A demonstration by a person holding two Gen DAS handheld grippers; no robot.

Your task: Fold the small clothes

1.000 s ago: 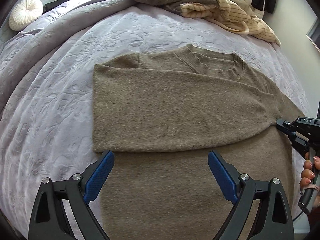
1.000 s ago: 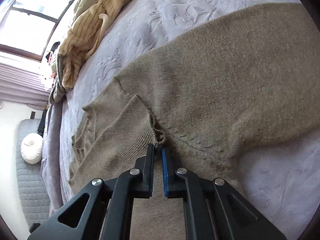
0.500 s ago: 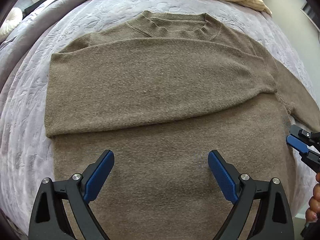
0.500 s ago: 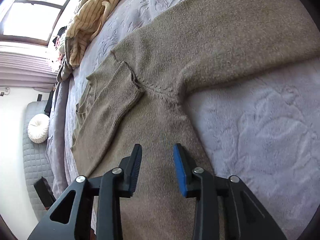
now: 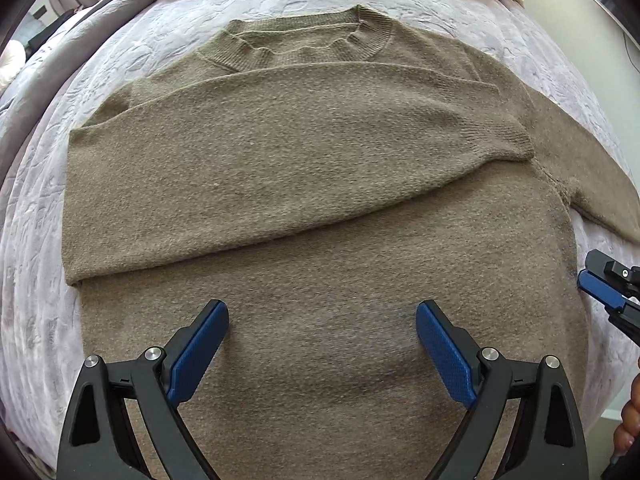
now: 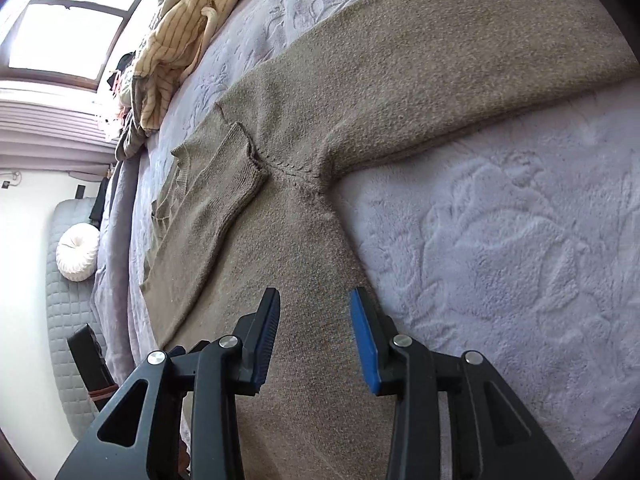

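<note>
Knitted olive sweater [image 5: 320, 208] is spread mid-frame on the bed [image 5: 36, 184], one sleeve [image 5: 280, 168] laid across for folding. Left claw [image 5: 322, 344] is held wide, empty; right claw [image 6: 314, 336], just opened, grips nothing.

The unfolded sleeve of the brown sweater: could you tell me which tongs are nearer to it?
Right. The right tongs hover open over the sweater's side edge just below the armpit of the unfolded sleeve. The left tongs hang open over the middle of the body, farther away.
</note>
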